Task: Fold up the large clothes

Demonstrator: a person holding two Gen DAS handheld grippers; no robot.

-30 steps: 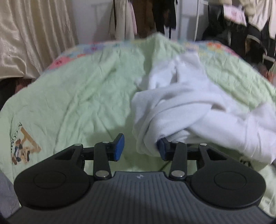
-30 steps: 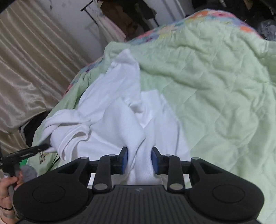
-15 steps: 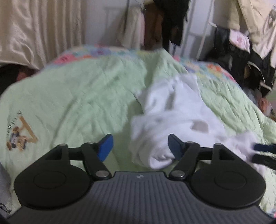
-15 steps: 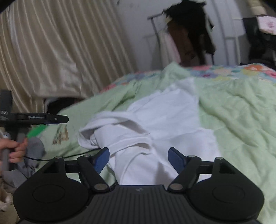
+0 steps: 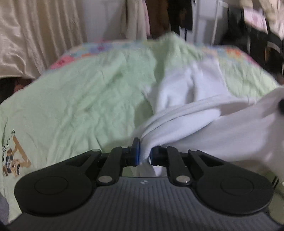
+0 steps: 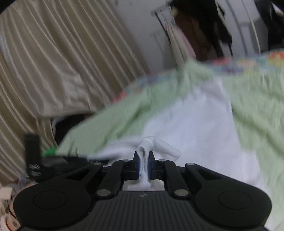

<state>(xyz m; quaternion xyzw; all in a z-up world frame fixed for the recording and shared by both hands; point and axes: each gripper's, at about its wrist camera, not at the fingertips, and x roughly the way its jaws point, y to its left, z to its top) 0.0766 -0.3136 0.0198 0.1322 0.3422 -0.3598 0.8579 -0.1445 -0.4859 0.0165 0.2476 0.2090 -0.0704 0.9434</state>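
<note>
Left wrist view: the left gripper (image 5: 143, 152) has its blue-padded jaws closed down on a bunched edge of the large white fleecy garment (image 5: 191, 106), the cloth squeezed between the pads and trailing below them. From the grip the garment rises and stretches away to the right, part of it lifted clear, the rest lying crumpled on the pale green quilted bedspread (image 5: 79, 92) with its cartoon print at the left edge. Beige pleated curtains (image 5: 35, 35) and dark hanging clothes (image 5: 168, 16) stand behind the bed.

Right wrist view: the right gripper (image 6: 144, 166) is likewise closed to a narrow gap, pinching a small doubled loop of the white garment's (image 6: 198, 124) hem, which pokes up between the pads. Beyond it the garment spreads fairly flat up the green bedspread (image 6: 257, 106). At lower left a dark shape, probably the other handheld device (image 6: 33, 152), is too blurred to make out. Motion blur softens both views.

Progress, as a judgement: both edges are secured, but no neat fold shows; the garment appears rumpled. Spreading it flat, then making every fold, seems to be left.
</note>
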